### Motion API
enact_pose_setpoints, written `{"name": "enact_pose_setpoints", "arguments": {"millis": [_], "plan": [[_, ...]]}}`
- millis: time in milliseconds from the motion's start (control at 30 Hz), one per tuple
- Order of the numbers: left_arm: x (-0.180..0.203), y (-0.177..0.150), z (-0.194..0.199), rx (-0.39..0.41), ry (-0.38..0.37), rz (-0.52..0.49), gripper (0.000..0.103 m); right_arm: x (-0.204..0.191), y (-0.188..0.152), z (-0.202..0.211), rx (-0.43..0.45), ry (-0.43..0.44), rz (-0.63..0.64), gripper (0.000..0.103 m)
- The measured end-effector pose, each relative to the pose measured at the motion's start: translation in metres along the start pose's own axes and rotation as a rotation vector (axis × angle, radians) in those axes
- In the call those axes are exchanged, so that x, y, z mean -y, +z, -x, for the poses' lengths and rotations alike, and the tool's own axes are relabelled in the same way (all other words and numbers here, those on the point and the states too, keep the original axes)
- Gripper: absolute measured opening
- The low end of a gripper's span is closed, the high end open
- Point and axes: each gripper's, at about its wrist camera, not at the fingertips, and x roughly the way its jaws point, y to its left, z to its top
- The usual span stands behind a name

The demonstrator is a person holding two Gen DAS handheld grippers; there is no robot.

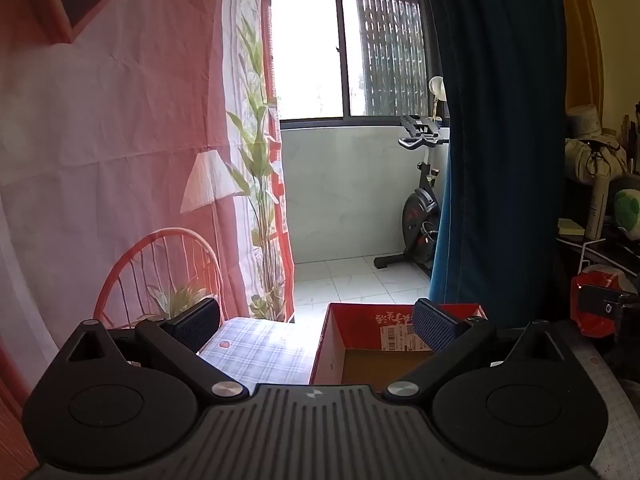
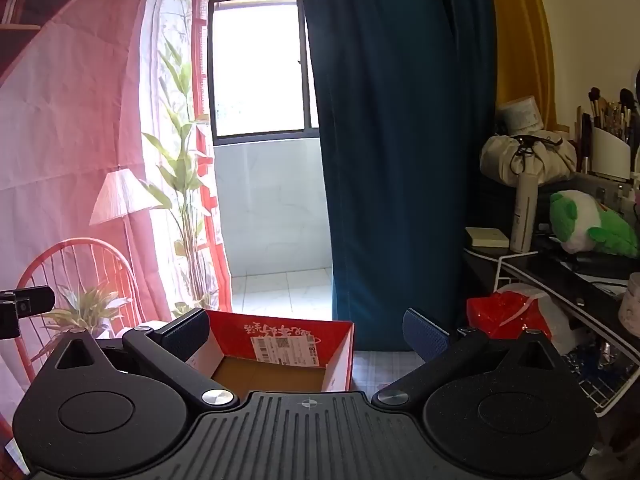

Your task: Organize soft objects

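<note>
On my left feed, the left gripper (image 1: pixel 316 326) has its fingers (image 1: pixel 198 322) spread wide with nothing between them. Just beyond them sits the red cardboard box (image 1: pixel 400 322), open at the top, its brown floor bare as far as I can see and a white shipping label stuck on its far inner wall. To the left of the box lies a plaid cloth (image 1: pixel 260 346), flat on the surface. Past the box, a dark blue curtain (image 1: pixel 496 120) hangs to the right, and an exercise bike (image 1: pixel 420 208) stands on the tiled balcony floor behind it.

On my right feed, the right gripper (image 2: pixel 306 336) is likewise released, fingers (image 2: pixel 426 334) well apart and gripping nothing. The same red cardboard box (image 2: pixel 280 326) sits directly ahead, between the fingers in this view, with its label on the far wall. At the far left edge I can see part of the other gripper's body.

The soft thing I can pick out is a green and white plush toy (image 2: pixel 588 224), lying on a dark shelf (image 2: pixel 560 264) at the far right, well apart from the box. Just left of it stands a white bottle (image 2: pixel 524 212), and behind that a tied cloth bag (image 2: pixel 528 156). Lower down, near the right finger, a red plastic bag (image 2: pixel 504 314) rests against a white wire rack (image 2: pixel 608 380).
</note>
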Motion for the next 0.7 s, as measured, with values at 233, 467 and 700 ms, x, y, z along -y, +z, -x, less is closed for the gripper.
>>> {"name": "enact_pose_setpoints", "arguments": {"millis": [233,467,700], "plan": [[-0.002,-0.001,0.010,0.012,0.006,0.014,0.103,-0.002,0.000,0.002,0.004,-0.002,0.007,0.103],[0.003,-0.003,0.001,0.004,0.004,0.004,0.103,-0.003,0.000,0.000,-0.003,-0.001,0.007,0.103],[-0.001,-0.001,0.003,-0.001,0.006,0.010,0.103,-0.001,-0.001,0.002,-0.002,-0.002,0.004,0.103]]}}
